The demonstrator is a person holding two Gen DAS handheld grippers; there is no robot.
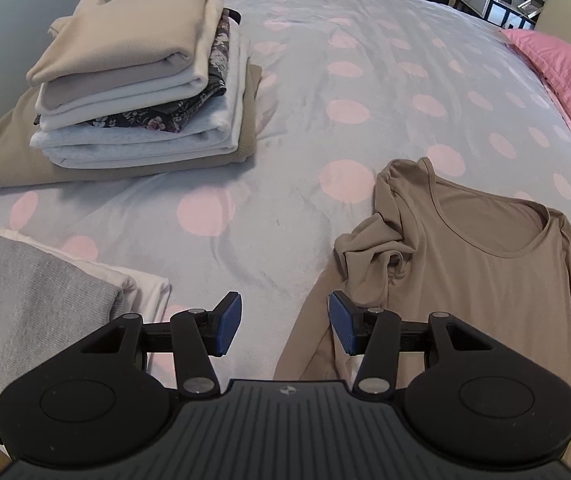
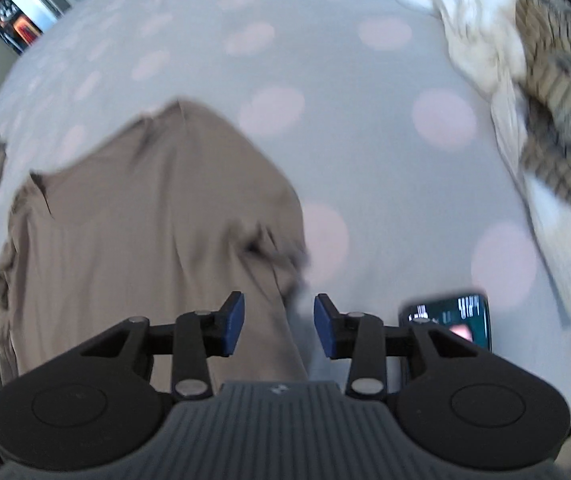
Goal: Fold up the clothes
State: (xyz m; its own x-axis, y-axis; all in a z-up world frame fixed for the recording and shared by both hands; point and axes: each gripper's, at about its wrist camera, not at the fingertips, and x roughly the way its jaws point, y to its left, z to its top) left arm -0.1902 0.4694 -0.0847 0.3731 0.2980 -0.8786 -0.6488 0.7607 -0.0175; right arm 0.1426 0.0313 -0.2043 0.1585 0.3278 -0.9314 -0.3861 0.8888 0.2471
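Note:
A tan long-sleeved top [image 1: 465,256] lies spread on the dotted bedspread [image 1: 325,80], neckline up, its near sleeve bunched. My left gripper [image 1: 285,326] hovers open at the top's left edge, nothing between its blue pads [image 1: 229,322]. In the right wrist view the same tan top [image 2: 145,220] lies flat under my right gripper [image 2: 278,328], whose jaws stand apart above the top's right edge and hold no cloth. That view is blurred.
A stack of folded clothes [image 1: 125,88] sits at the back left. Grey and white garments [image 1: 41,296] lie near left. A pink pillow [image 1: 565,76] is far right. Unfolded striped and cream clothes [image 2: 545,100] and a phone [image 2: 449,320] lie right of the right gripper.

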